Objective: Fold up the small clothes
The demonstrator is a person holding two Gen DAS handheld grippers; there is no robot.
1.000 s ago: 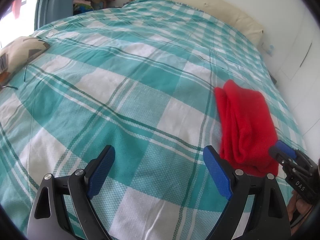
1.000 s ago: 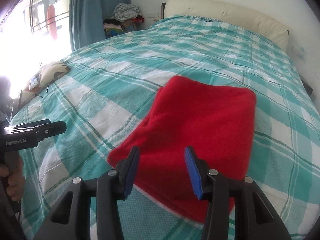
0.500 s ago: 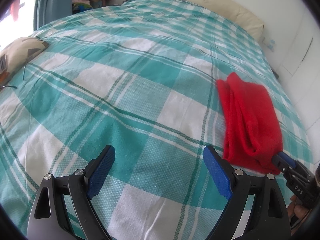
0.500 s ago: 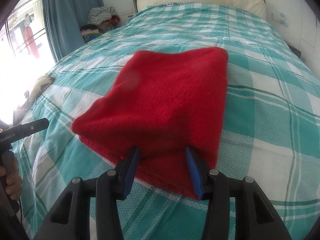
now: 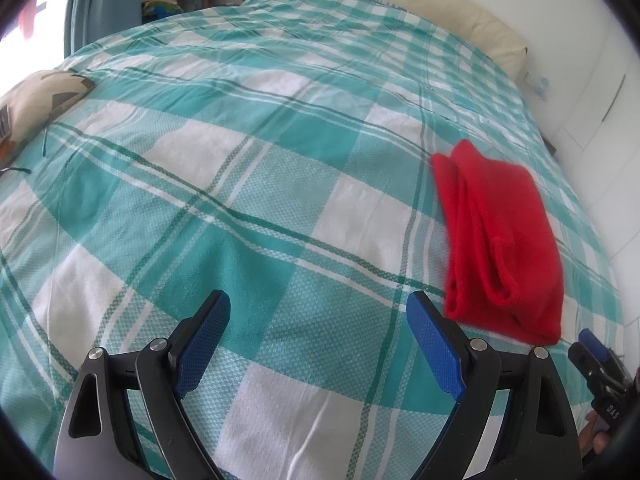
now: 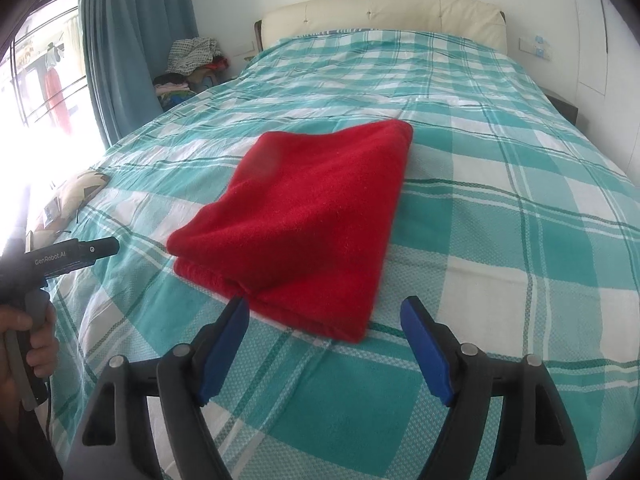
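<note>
Both hand-held grippers w/ jaws apart, empty; folded red cloth flat on bedspread, near edge just ahead.

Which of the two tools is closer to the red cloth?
The right tool: the red cloth lies just before its open tips. The left tool faces bare bedspread.

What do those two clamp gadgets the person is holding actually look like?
Both match: the left gripper and right gripper have black triangular arms with silver rivets and blue textured fingers. The left one's black body reads "GenRobot.AI" with a grey handle; the right one bears "DAS".
</note>
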